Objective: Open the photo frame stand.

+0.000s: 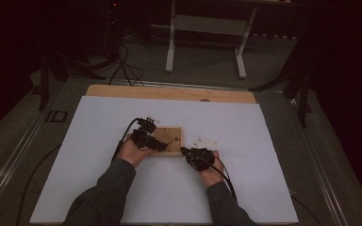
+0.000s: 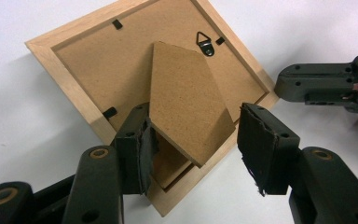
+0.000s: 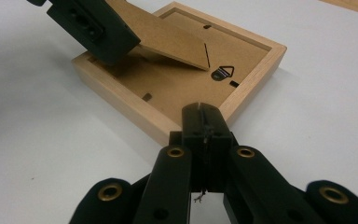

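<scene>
A wooden picture frame (image 1: 169, 140) lies face down at the middle of the white sheet (image 1: 99, 127). At its left edge the left gripper (image 2: 193, 140) stands open, jaws either side of the raised cardboard stand (image 2: 186, 102). At the frame's right corner the right gripper (image 3: 205, 122) is closed on nothing, tips just against the wooden rim.

pale wood frame (image 2: 70, 79), brown backing, white sheet (image 1: 264, 155)

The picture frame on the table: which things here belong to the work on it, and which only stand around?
Part of the work:
picture frame, face down
its cardboard stand flap, lifted
left hand-held gripper, open around the flap
right hand-held gripper, shut, at the frame's edge

Only standing around:
white sheet
table legs
floor cables
</scene>
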The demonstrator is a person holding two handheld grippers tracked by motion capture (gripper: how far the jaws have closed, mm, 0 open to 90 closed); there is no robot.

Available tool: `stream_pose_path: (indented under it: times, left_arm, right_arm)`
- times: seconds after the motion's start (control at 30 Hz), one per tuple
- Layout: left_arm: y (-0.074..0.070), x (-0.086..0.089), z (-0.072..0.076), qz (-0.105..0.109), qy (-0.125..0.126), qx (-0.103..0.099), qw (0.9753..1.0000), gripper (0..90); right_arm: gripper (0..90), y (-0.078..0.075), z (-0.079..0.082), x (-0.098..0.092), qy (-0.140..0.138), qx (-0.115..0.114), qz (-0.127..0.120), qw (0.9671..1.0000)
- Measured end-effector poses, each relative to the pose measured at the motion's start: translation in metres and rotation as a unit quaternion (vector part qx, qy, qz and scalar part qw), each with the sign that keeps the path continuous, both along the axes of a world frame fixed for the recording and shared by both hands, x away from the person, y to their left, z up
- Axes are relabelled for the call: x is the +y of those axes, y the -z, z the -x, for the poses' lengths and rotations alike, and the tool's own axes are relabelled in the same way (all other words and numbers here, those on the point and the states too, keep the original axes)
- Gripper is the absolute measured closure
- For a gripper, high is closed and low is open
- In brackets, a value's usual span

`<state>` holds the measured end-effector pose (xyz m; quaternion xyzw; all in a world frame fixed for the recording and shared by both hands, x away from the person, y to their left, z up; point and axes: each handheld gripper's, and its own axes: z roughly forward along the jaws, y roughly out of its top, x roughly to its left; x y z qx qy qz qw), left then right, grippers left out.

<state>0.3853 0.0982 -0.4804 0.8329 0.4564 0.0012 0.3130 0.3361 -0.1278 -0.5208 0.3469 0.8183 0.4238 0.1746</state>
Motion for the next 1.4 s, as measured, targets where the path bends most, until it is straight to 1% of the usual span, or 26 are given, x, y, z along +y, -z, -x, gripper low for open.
stream_pose_path:
  times: [0.03, 0.13, 0.3, 0.33, 0.4, 0.43, 0.5, 0.67, 0.77, 0.87, 0.93, 1.0, 1.07, 1.17, 1.27, 1.4]
  left_arm:
    - [-0.0006, 0.0026, -0.0013, 0.015, -0.004, 0.005, 0.9999, 48.3]
    - [-0.0021, 0.0054, -0.0024, 0.034, -0.010, 0.008, 0.9993, 48.8]
    - [-0.0012, 0.0069, -0.0047, 0.042, -0.015, 0.019, 0.9988, 49.1]
    - [-0.0010, 0.0069, -0.0051, 0.046, -0.020, 0.023, 0.9985, 49.9]
    - [-0.0010, 0.0076, -0.0058, 0.046, -0.020, 0.025, 0.9984, 52.0]
    - [-0.0008, 0.0081, -0.0066, 0.052, -0.026, 0.028, 0.9979, 52.0]
    - [-0.0007, 0.0087, -0.0073, 0.055, -0.027, 0.030, 0.9976, 53.2]
    - [-0.0004, 0.0082, -0.0070, 0.049, -0.028, 0.033, 0.9979, 54.0]
    - [-0.0006, 0.0073, -0.0062, 0.044, -0.027, 0.028, 0.9983, 54.1]
    - [-0.0010, 0.0062, -0.0054, 0.039, -0.028, 0.018, 0.9987, 54.3]
    - [-0.0014, 0.0049, -0.0043, 0.035, -0.030, 0.010, 0.9989, 54.4]
    - [-0.0015, 0.0046, -0.0041, 0.034, -0.030, 0.008, 0.9989, 54.5]
    - [-0.0022, 0.0040, -0.0030, 0.028, -0.026, 0.002, 0.9993, 54.5]
    - [-0.0030, 0.0035, -0.0019, 0.023, -0.022, -0.003, 0.9995, 54.5]
    - [-0.0039, 0.0024, -0.0005, 0.020, -0.020, -0.008, 0.9996, 54.5]
    - [-0.0050, 0.0010, 0.0013, 0.016, -0.019, -0.016, 0.9996, 54.6]
  right_arm:
    - [89.7, 0.0000, -0.0001, -0.0001, 0.000, 0.000, 0.000, 1.0000]
    - [89.7, 0.0000, -0.0002, -0.0001, 0.000, 0.000, 0.000, 1.0000]
    - [89.6, 0.0000, -0.0001, 0.0000, 0.000, 0.000, 0.000, 1.0000]
    - [89.7, 0.0000, 0.0000, 0.0001, 0.000, 0.000, 0.000, 1.0000]
    - [89.6, 0.0000, -0.0001, 0.0001, 0.000, 0.000, 0.000, 1.0000]
    - [89.6, 0.0000, -0.0002, 0.0000, 0.000, 0.000, 0.000, 1.0000]
    - [89.6, 0.0000, -0.0002, 0.0000, 0.000, 0.000, 0.000, 1.0000]
    - [89.5, 0.0001, -0.0002, 0.0001, 0.001, 0.000, 0.000, 1.0000]
    - [88.9, 0.0001, -0.0002, 0.0001, 0.001, 0.000, 0.000, 1.0000]
    - [87.7, -0.0001, -0.0005, 0.0004, 0.001, 0.000, 0.000, 1.0000]
    - [86.0, -0.0003, -0.0009, 0.0003, 0.002, -0.001, 0.002, 1.0000]
    - [84.9, -0.0004, -0.0012, 0.0002, 0.003, 0.000, 0.002, 1.0000]
    - [80.4, -0.0012, -0.0018, -0.0004, 0.006, 0.002, 0.004, 1.0000]
    - [76.9, -0.0017, -0.0024, -0.0019, 0.007, 0.009, 0.002, 0.9999]
    - [74.3, -0.0023, -0.0022, -0.0022, 0.004, 0.012, 0.004, 0.9999]
    - [71.9, -0.0030, -0.0016, -0.0022, 0.000, 0.012, 0.006, 0.9999]
